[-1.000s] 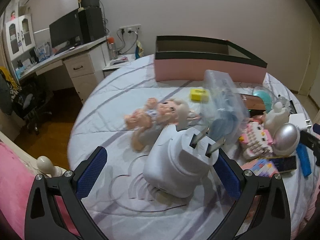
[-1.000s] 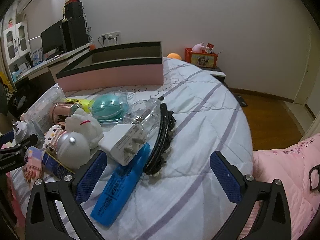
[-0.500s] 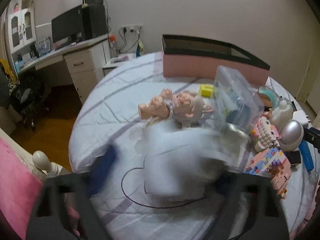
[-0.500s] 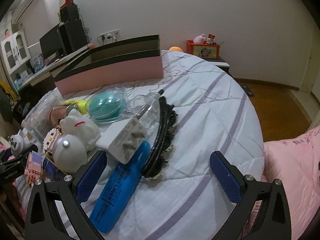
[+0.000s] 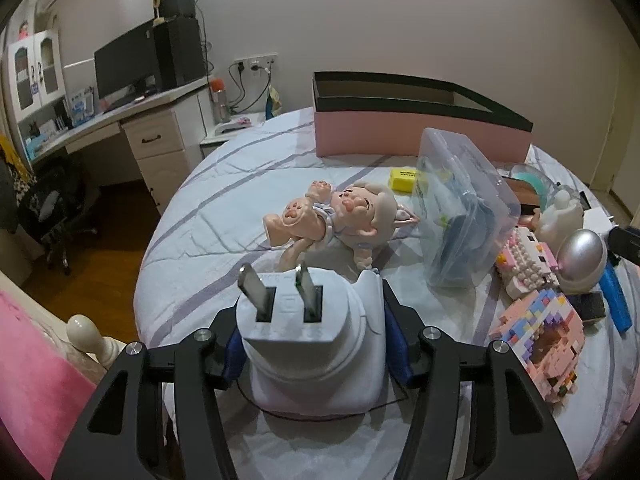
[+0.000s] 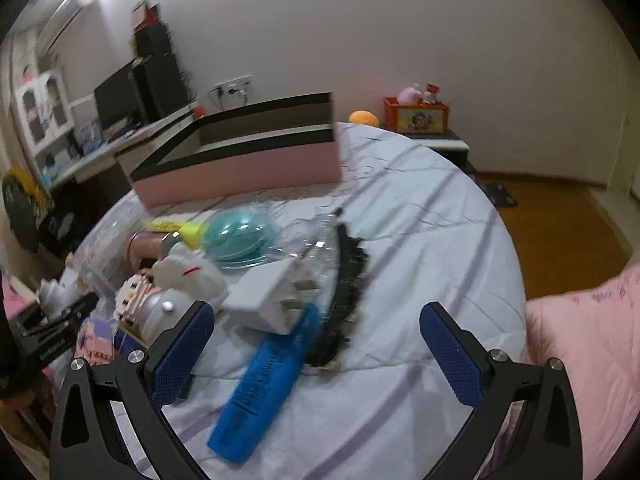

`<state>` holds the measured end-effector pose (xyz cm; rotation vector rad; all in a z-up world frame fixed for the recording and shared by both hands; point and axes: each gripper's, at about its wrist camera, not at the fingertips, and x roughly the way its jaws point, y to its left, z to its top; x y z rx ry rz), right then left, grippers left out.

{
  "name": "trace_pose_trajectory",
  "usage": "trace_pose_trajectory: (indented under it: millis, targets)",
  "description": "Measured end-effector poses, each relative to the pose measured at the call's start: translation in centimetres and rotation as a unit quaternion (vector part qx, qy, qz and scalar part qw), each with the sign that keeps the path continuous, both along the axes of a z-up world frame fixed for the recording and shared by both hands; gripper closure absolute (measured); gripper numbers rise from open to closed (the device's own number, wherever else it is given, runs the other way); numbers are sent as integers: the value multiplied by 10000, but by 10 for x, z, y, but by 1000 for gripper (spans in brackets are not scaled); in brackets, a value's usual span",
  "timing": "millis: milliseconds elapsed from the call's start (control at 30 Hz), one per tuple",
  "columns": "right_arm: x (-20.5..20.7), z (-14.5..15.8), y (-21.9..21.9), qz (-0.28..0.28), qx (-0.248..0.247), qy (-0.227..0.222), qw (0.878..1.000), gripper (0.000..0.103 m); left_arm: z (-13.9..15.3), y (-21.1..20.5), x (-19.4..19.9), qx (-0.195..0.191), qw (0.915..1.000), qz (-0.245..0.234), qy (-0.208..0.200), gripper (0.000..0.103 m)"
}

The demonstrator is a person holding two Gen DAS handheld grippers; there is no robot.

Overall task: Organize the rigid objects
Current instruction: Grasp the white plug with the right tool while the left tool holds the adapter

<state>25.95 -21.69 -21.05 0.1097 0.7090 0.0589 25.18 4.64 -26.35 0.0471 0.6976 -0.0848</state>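
My left gripper [image 5: 314,344] is shut on a big white plug adapter [image 5: 308,344], prongs pointing up and away, just above the bed. Beyond it lie a doll [image 5: 340,216], a clear plastic case [image 5: 460,204], block models [image 5: 536,332] and a silver dome [image 5: 580,256]. The pink storage box [image 5: 416,136] stands at the back of the bed. My right gripper [image 6: 316,348] is open and empty, above a blue pack [image 6: 264,376], a white charger [image 6: 268,300] and a black hair comb [image 6: 344,288]. The pink box also shows in the right wrist view [image 6: 240,172].
A teal lidded bowl [image 6: 240,236], a white bunny figure [image 6: 188,276] and a yellow block [image 5: 404,178] lie among the pile. A desk with a monitor [image 5: 124,64] stands left of the bed. A pink quilt [image 6: 584,320] lies at the right.
My left gripper has closed on the white plug adapter, which stood free between open fingers a second ago. The right gripper has shifted slightly over the pile and stays open.
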Motion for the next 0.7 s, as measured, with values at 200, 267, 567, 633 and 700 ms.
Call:
trace_pose_trajectory:
  millis: [200, 267, 567, 633, 700]
  targets:
    - [14, -3, 22, 216, -216, 51, 9995, 37, -4, 6, -5, -99, 9997, -154, -163, 34]
    - [16, -3, 25, 257, -227, 39, 9994, 42, -6, 7, -6, -161, 9995, -173, -202, 22]
    - [20, -5, 30, 281, -262, 189, 9991, 43, -5, 13, -13, -237, 9988, -352, -264, 12]
    - [19, -3, 33, 320, -348, 201, 9987, 44, -4, 15, -15, -260, 9986, -369, -293, 12]
    - [17, -3, 33, 349, -363, 208, 9985, 47, -6, 16, -16, -212, 9984, -407, -318, 12]
